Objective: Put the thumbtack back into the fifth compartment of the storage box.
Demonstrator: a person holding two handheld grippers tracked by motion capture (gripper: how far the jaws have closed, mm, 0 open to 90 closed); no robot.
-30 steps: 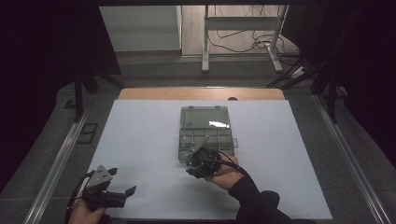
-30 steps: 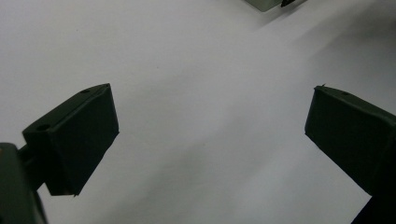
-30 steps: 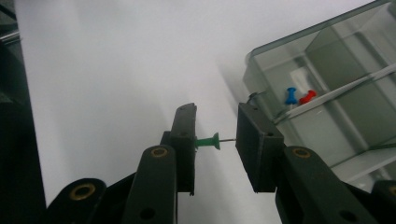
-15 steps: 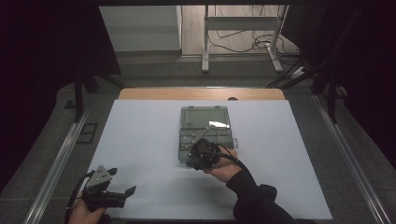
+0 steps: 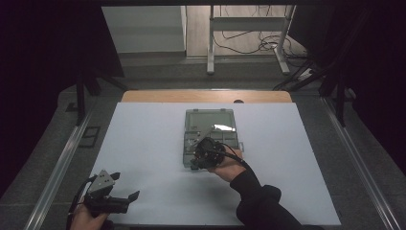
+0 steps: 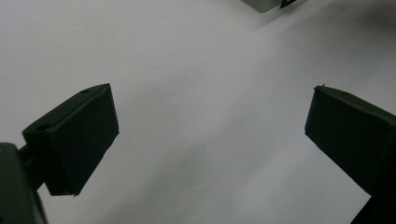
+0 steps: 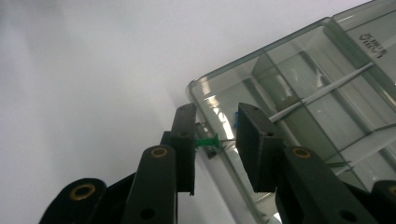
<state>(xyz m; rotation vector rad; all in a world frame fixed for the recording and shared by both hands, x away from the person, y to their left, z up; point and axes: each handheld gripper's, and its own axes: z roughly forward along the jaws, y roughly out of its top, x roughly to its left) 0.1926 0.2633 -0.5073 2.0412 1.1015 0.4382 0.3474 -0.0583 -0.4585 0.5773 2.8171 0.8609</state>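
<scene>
The clear compartment box (image 5: pixel 210 136) lies near the middle of the white table sheet (image 5: pixel 143 143), its long side running away from the person, and the right gripper (image 5: pixel 200 162) sits over its near left corner. In the right gripper view the jaws stand narrow, with a green push pin (image 7: pixel 207 141) lying crosswise between them: its point end meets the left jaw, while whether its head touches the right jaw I cannot tell. The pin hangs right at the box's corner wall (image 7: pixel 196 86), which stands between the jaws and the nearest compartment (a small blue bit shows just inside it). The left gripper (image 5: pixel 125 197) rests at the sheet's near left corner, well apart from the box, its jaws wide with nothing but bare sheet between them. Open sheet lies on every side of the box, broadest to the left; a wooden strip (image 5: pixel 206 96) borders the far edge.
</scene>
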